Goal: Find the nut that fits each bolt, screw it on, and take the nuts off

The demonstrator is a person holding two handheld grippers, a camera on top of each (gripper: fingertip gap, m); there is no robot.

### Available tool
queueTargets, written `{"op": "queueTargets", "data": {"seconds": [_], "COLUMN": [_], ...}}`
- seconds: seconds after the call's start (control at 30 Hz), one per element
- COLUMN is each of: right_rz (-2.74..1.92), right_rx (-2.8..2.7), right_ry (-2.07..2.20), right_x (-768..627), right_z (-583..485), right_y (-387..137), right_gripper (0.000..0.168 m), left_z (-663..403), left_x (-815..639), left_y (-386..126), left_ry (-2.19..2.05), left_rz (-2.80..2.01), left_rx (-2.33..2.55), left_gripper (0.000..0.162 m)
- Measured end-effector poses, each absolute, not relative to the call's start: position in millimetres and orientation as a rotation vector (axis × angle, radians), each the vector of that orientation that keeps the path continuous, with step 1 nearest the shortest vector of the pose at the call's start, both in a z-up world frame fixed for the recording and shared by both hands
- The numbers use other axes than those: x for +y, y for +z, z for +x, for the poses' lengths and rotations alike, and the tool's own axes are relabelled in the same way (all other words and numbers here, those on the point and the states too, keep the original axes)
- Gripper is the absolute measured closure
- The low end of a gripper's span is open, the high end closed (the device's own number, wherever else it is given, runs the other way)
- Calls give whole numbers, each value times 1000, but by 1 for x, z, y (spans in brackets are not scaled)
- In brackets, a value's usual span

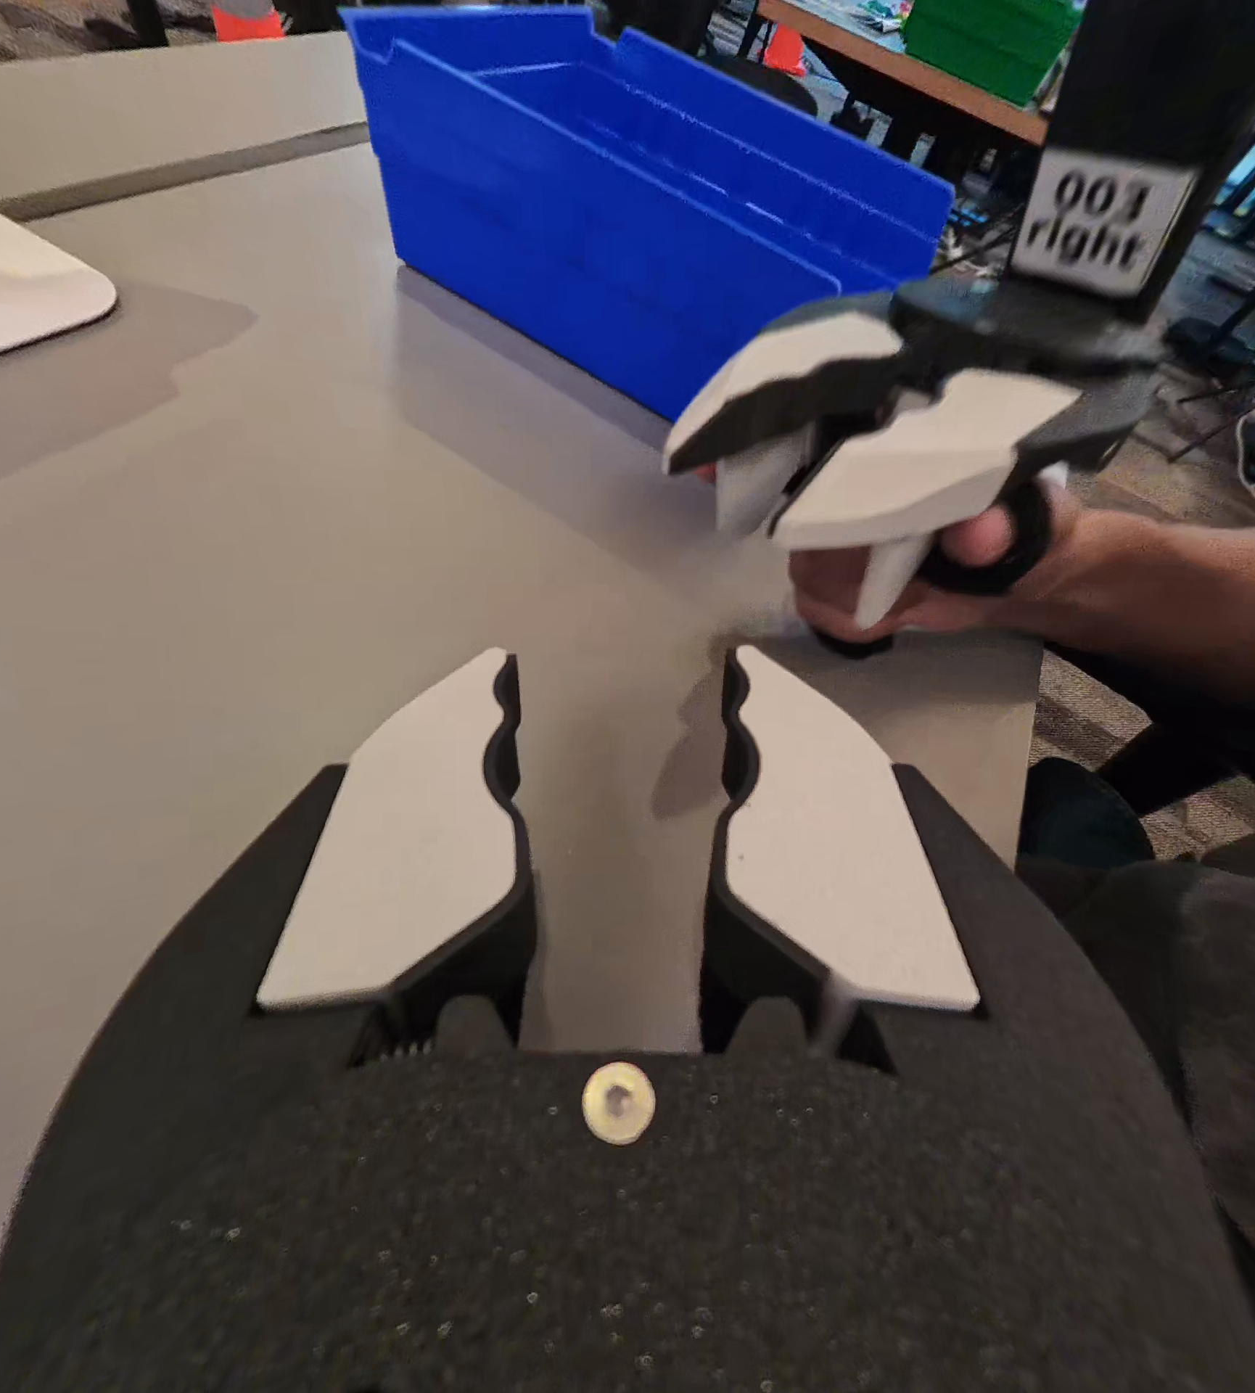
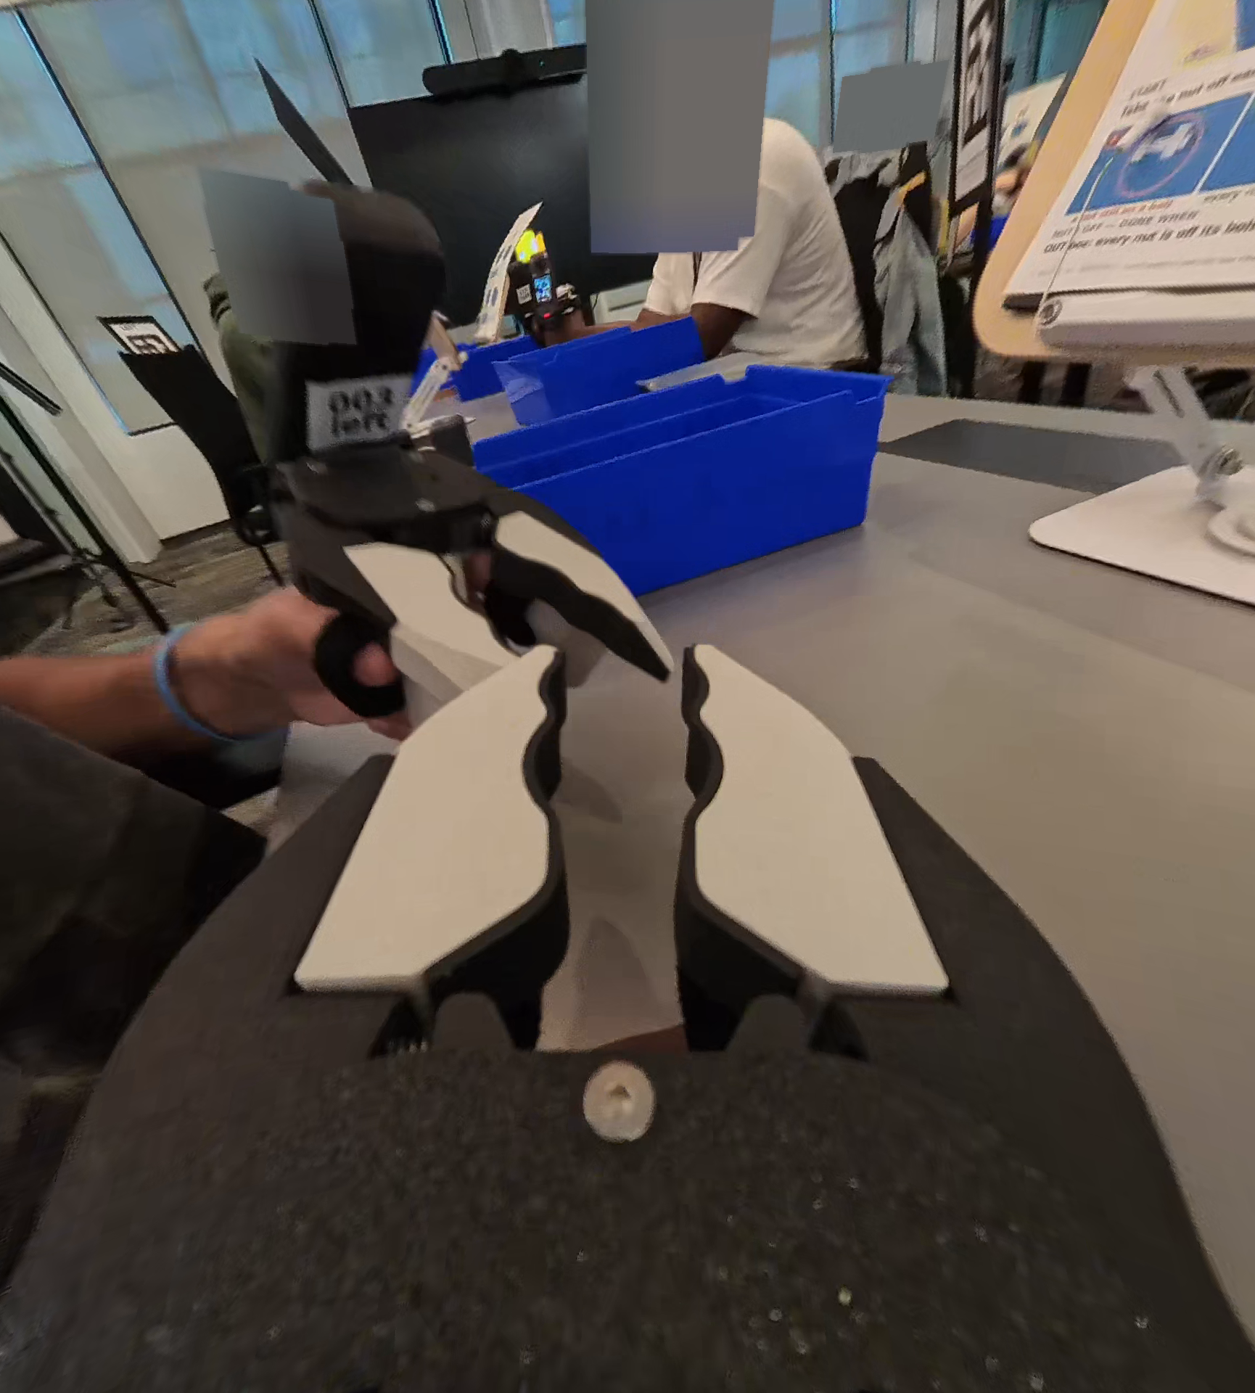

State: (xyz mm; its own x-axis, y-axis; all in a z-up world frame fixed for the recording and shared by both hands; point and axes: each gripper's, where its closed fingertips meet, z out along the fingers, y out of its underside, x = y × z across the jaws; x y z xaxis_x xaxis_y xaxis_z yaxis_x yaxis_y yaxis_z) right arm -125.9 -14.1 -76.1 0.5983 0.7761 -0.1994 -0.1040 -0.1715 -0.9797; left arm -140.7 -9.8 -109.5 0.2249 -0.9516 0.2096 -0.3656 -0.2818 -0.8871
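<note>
Tongs (image 1: pixel 618 663) agape near blue bin (image 1: pixel 609 226)

Grey table (image 2: pixel 1062 678), tall windows (image 2: pixel 119 151) behind (daylight), dark screen (image 2: pixel 474 188), wooden desk (image 1: pixel 911 68), patterned carpet (image 1: pixel 1107 724)

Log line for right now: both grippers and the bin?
left gripper: open, empty | right gripper: open, empty | blue bin: on table, untouched | nuts, bolts: unseen

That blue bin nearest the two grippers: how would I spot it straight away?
Start at the grey table. The blue bin sits on it, past both grippers, left of the white stand base. Other blue bins stand farther back; this one is the nearest and looks largest.
</note>
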Motion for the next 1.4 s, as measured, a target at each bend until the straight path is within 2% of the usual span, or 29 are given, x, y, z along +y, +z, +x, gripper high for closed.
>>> {"op": "queueTargets", "data": {"seconds": [0.2, 0.3, 0.53, 0.63, 0.73, 0.77, 0.8, 0.87, 1.03, 1.17, 1.4], "right_rz": [-1501, -1534, -1558, -1564, -1564, -1564, -1566, -1572, -1585, -1559, -1571], "right_rx": [-580, -591, -550, -558, -551, -548, -547, -550, -553, -525, -539], "right_ry": [753, 768, 817, 813, 820, 822, 824, 828, 844, 850, 858], "right_x": [-20, -18, -14, -15, -14, -14, -14, -14, -14, -15, -15], "right_z": [-120, -122, -117, -118, -117, -117, -116, -117, -117, -113, -114], "right_y": [-82, -86, -87, -88, -88, -88, -88, -89, -90, -87, -88], "right_gripper": [149, 148, 149, 150, 150, 150, 151, 151, 151, 151, 151], "left_z": [-141, -141, -150, -180, -252, -281, -310, -356, -390, -401, -416], "left_x": [-14, -17, -17, 6, 71, 97, 127, 182, 284, 325, 337], "left_y": [-113, -113, -89, -63, -24, -22, -25, -44, -116, -149, -181], "left_ry": [-1018, -1025, -1018, -896, -552, -437, -306, -124, -160, -154, 23], "left_rz": [-1804, -1817, -1811, -1814, -1864, -1952, -2061, -2272, -2547, -2632, -2748], "left_rx": [1265, 1290, 1303, 1293, 1225, 1212, 1186, 1147, 1021, 965, 1071], "left_gripper": [110, 113, 113, 113, 124, 134, 132, 110, 123, 129, 125]}}
